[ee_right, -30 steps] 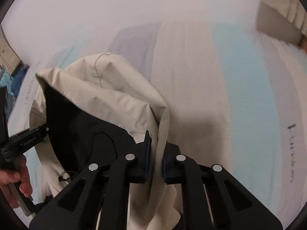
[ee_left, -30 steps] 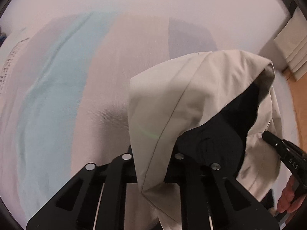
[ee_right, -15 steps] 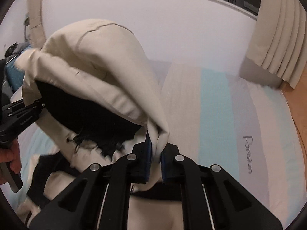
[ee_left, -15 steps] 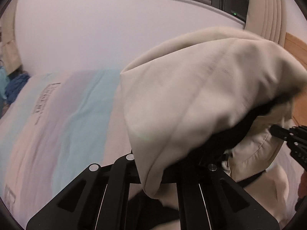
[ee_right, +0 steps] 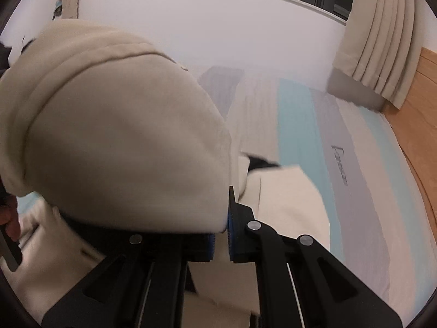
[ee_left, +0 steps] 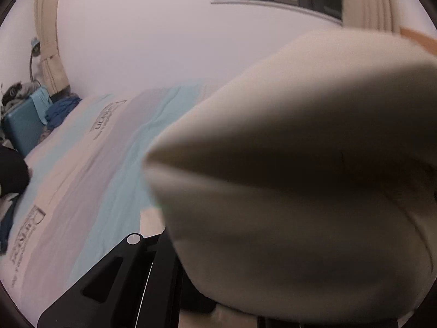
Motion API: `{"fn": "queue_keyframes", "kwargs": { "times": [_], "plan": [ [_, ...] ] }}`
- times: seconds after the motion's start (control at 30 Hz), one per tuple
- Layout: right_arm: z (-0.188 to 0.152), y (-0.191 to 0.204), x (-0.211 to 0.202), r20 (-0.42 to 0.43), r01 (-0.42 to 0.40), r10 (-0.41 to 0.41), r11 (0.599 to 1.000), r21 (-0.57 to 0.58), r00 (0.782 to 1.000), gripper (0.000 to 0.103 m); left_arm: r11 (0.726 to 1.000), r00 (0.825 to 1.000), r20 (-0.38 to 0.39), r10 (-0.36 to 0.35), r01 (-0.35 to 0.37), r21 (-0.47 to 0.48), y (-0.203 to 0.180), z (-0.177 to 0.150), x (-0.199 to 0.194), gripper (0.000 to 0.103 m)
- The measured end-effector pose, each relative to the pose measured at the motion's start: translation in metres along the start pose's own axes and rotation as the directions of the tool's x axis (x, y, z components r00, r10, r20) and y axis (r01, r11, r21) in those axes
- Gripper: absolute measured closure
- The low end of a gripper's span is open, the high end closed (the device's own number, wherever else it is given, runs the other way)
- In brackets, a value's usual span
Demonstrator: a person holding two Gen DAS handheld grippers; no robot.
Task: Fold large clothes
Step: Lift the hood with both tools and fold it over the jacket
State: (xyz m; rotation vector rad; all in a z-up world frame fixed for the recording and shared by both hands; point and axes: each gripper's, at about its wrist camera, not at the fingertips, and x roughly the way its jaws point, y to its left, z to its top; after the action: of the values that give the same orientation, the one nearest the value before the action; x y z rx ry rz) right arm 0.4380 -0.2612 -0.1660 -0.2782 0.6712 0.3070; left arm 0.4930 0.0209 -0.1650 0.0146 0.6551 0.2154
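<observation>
Two tools lift a beige jacket (ee_right: 114, 142) above the striped bed (ee_right: 355, 191). The right tool (ee_right: 221, 235) pinches a soft, matte fold between blue ribbed pads. The left tool (ee_left: 174, 259) is cloth-covered; I cannot tell its grip.

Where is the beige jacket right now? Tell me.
The beige jacket is held up above the striped bed, bulging across the left of the right wrist view, its edge pinched in the right tool; it fills the right of the left view.
</observation>
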Motion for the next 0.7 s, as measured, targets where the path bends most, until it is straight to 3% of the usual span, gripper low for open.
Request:
{"fn": "queue_keyframes", "kwargs": {
  "times": [0.13, 0.3, 0.43, 0.7],
  "plan": [
    [-0.032, 0.001, -0.006, -0.034, 0.006, -0.006, 1.000, -0.006, 0.999, 0.098, 0.995, 0.999, -0.006, 0.032, -0.031, 0.097, -0.003, -0.058, -0.026, 0.098],
    [-0.063, 0.006, -0.007, -0.089, 0.010, -0.013, 0.999, -0.032, 0.996, 0.099, 0.986, 0.999, -0.036, 0.031, -0.024, 0.167, -0.017, -0.099, -0.036, 0.098],
    [-0.080, 0.011, -0.007, -0.123, -0.003, -0.006, 0.997, -0.075, 0.992, 0.103, 0.976, 0.998, -0.053, 0.038, -0.026, 0.218, -0.022, -0.118, -0.034, 0.097],
    [-0.112, 0.014, -0.003, -0.196, -0.042, 0.018, 0.992, -0.117, 0.980, 0.103, 0.972, 0.998, -0.063, 0.018, -0.002, 0.235, -0.023, -0.136, -0.029, 0.097]
  ]
}}
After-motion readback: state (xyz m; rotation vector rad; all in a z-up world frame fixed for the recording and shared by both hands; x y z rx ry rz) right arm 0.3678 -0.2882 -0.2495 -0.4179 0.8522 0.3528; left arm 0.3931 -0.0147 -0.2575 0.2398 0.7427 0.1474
